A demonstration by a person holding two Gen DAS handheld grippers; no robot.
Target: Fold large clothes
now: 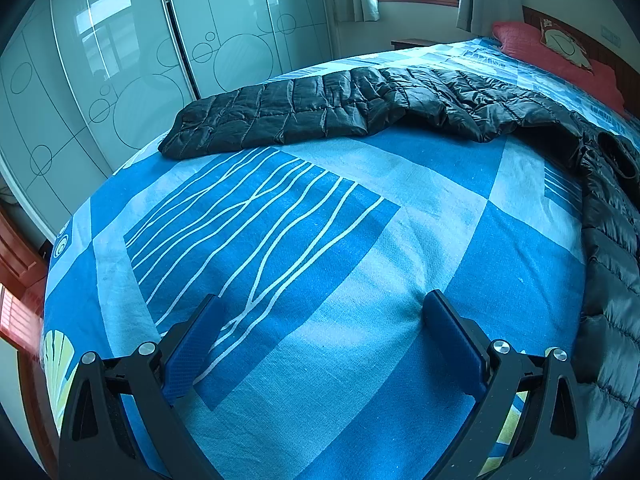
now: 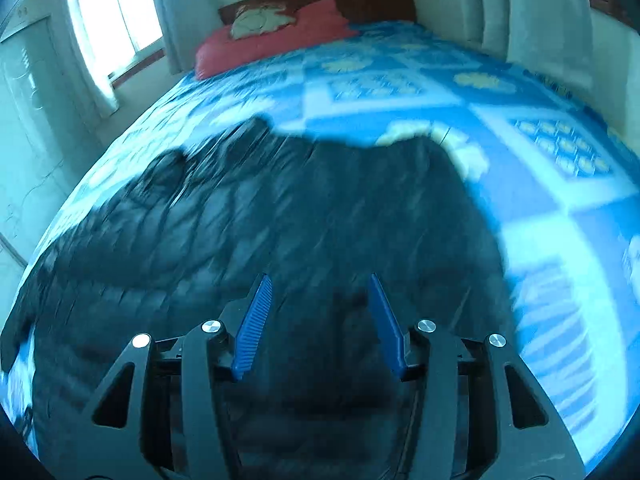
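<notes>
A black quilted puffer jacket [image 1: 360, 108] lies spread on the blue patterned bed sheet [image 1: 320, 240]. In the left wrist view one sleeve reaches to the far left and the body runs down the right edge. My left gripper [image 1: 324, 312] is open and empty, low over bare sheet, well short of the jacket. In the blurred right wrist view the jacket [image 2: 280, 220] fills the middle and lower left. My right gripper [image 2: 320, 292] is open and empty, right above the jacket's body.
A red pillow [image 1: 560, 60] and a small printed cushion [image 1: 564, 42] lie at the headboard. A glass-fronted sliding wardrobe [image 1: 120, 80] stands beside the bed's far side. Curtained windows [image 2: 116, 20] sit behind the bed.
</notes>
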